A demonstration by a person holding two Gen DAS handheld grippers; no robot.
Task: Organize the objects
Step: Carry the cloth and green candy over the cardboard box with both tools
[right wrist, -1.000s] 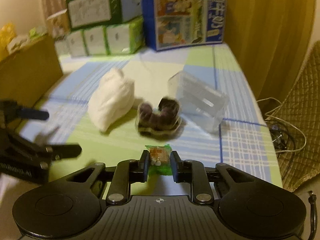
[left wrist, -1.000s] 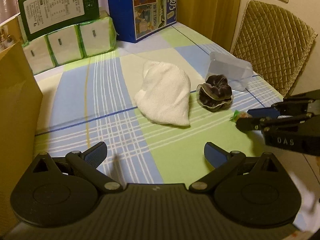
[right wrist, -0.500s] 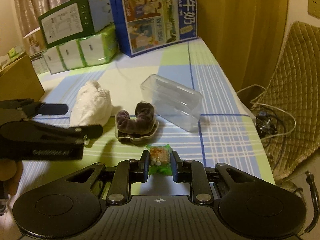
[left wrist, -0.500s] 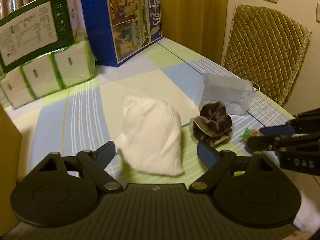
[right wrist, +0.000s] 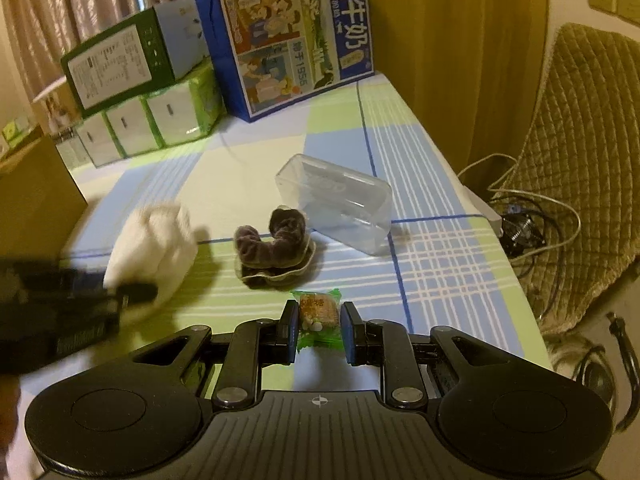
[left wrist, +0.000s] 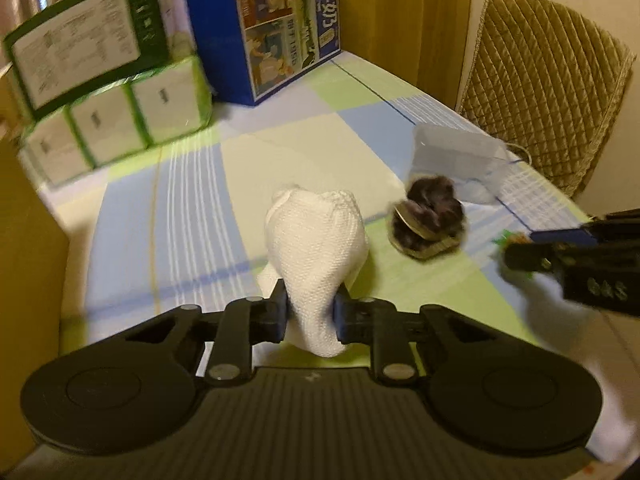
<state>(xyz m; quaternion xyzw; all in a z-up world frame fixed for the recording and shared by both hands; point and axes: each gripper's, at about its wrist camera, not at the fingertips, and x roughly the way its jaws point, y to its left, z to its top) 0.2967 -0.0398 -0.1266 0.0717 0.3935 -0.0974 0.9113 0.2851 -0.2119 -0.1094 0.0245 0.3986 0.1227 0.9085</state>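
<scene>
Your left gripper [left wrist: 310, 316] is clamped on the near end of the white cloth bundle [left wrist: 316, 240], which sits at the centre of the left wrist frame on the checked tablecloth [left wrist: 192, 208]. Your right gripper [right wrist: 319, 330] pinches a green-wrapped candy [right wrist: 318, 316] at lower centre of the right wrist frame. Just beyond the candy lies the dark scrunchie [right wrist: 276, 246], and to its upper right the clear plastic box [right wrist: 340, 200] lies tilted. The blue milk carton [right wrist: 296, 36] stands at the top of the frame.
</scene>
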